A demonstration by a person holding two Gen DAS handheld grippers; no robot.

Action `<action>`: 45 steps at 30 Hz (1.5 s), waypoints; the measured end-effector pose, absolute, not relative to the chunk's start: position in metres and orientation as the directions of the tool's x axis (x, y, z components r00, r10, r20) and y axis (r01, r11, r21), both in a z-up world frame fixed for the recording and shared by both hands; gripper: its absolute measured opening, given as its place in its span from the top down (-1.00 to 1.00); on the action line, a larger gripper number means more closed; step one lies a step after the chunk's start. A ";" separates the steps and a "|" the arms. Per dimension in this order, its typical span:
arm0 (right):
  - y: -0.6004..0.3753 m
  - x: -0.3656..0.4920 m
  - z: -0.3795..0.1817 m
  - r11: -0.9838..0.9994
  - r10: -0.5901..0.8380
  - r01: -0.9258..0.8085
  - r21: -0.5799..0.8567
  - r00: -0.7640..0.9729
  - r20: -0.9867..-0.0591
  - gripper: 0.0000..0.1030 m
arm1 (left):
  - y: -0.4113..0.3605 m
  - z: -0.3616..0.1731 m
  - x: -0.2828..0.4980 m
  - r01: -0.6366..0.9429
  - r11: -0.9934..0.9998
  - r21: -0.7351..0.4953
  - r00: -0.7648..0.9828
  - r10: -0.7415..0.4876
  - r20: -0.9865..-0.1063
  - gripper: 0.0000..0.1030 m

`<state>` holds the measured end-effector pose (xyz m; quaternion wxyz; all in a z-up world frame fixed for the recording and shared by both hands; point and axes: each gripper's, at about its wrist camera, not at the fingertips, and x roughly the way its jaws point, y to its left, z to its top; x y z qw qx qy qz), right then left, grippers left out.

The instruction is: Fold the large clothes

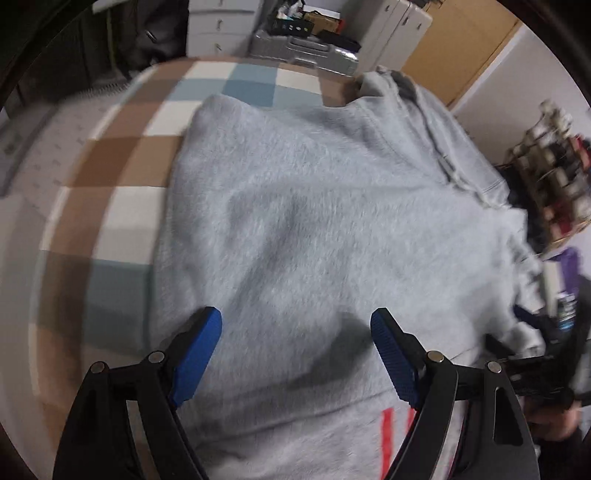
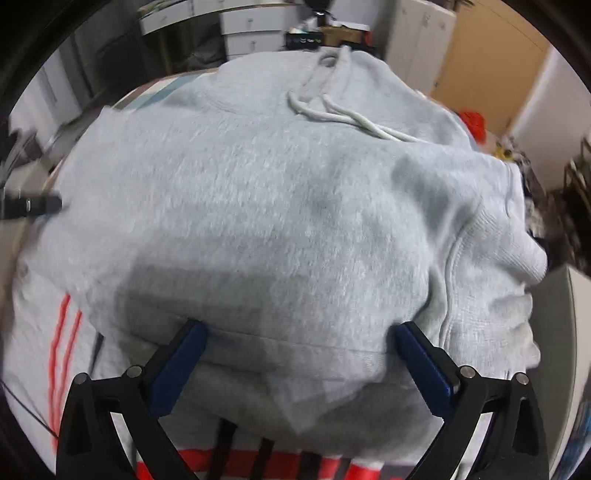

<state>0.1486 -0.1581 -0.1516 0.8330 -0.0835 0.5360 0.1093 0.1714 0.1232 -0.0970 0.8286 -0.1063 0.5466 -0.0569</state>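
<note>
A large grey fleece hoodie point(image 1: 314, 184) lies folded over itself on a checkered bed cover point(image 1: 122, 155). Its white drawstring point(image 2: 351, 120) lies near the far end, and red stripes point(image 2: 62, 332) show on the layer underneath, near me. My left gripper point(image 1: 295, 315) is open just above the hoodie's near part, nothing between its blue pads point(image 1: 199, 358). My right gripper point(image 2: 299, 330) is also wide open. Its fingertips point(image 2: 192, 343) sit at a folded edge of the hoodie point(image 2: 277, 184), and the cloth bulges between them without being pinched.
White drawers point(image 1: 218, 29) and a silver case point(image 1: 303, 51) stand beyond the bed's far end. A cluttered shelf point(image 1: 546, 166) is on the right. The bed's edge point(image 1: 48, 155) curves along the left. A hand with a black tool point(image 1: 535, 369) shows at the right edge.
</note>
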 end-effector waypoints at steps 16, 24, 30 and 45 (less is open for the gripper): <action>-0.161 0.161 -0.147 0.977 0.073 -0.210 -0.019 0.424 -0.903 -1.00 | 0.129 -0.121 0.160 -0.036 0.993 -0.113 0.432 -0.086 -0.898 -0.93; -0.171 0.113 -0.086 0.956 0.290 -0.197 0.216 0.551 -0.783 -1.00 | 0.136 -0.060 0.112 -0.048 0.994 -0.103 0.647 -0.047 -0.761 -0.93; -0.160 0.032 -0.041 0.893 0.444 -0.275 0.356 0.658 -0.608 -1.00 | 0.113 0.001 0.052 -0.024 1.000 0.001 0.817 0.020 -0.577 -0.93; -0.165 -0.026 0.041 0.885 0.461 -0.357 0.298 0.759 -0.460 -1.00 | 0.081 0.057 0.059 0.024 0.991 0.131 0.814 0.057 -0.578 -0.98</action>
